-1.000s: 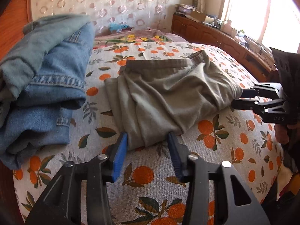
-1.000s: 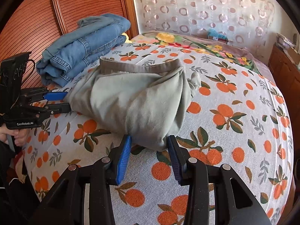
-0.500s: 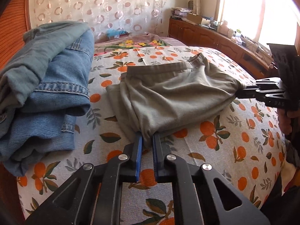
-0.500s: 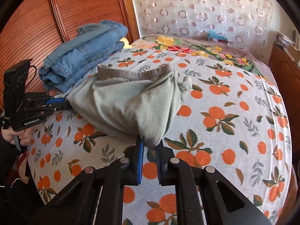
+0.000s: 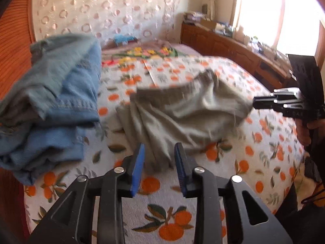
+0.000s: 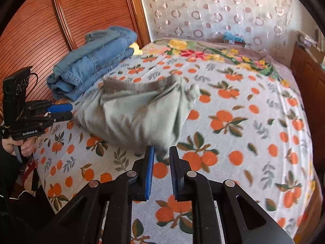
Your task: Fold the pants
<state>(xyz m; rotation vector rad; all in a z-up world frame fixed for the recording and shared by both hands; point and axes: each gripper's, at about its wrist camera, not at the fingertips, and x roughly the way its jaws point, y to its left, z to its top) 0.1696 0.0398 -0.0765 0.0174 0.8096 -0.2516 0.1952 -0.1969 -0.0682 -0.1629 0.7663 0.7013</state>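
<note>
Covering the bed is a pale bedspread (image 6: 254, 134) printed with oranges and green leaves, and on it the grey-green cotton pants (image 6: 138, 113) are seen bunched in a loose heap, their darker waistband turned toward the far end. Beside the heap, against a ribbed reddish wooden headboard (image 6: 40, 24), a stack of folded blue denim jeans (image 6: 91, 61) is placed. A floral blanket (image 6: 213, 55) is laid across the far end of the bed, below a wall hung with a pale curtain of ring patterns (image 6: 223, 10). A low wooden cabinet (image 5: 227, 44) strewn with small items is set under a bright window (image 5: 262, 10).

The left claw (image 5: 159, 164) is spread, its blue pads standing clear on either side of a near corner of the pants; its jaws have just been opening. The right claw (image 6: 160, 167) is parted only narrowly, a fold of the pants lying just ahead of its tips without being pinched; its jaws have just been opening slightly. On the left claw's black body, "GenRobot.AI" can be read in the right wrist view.
</note>
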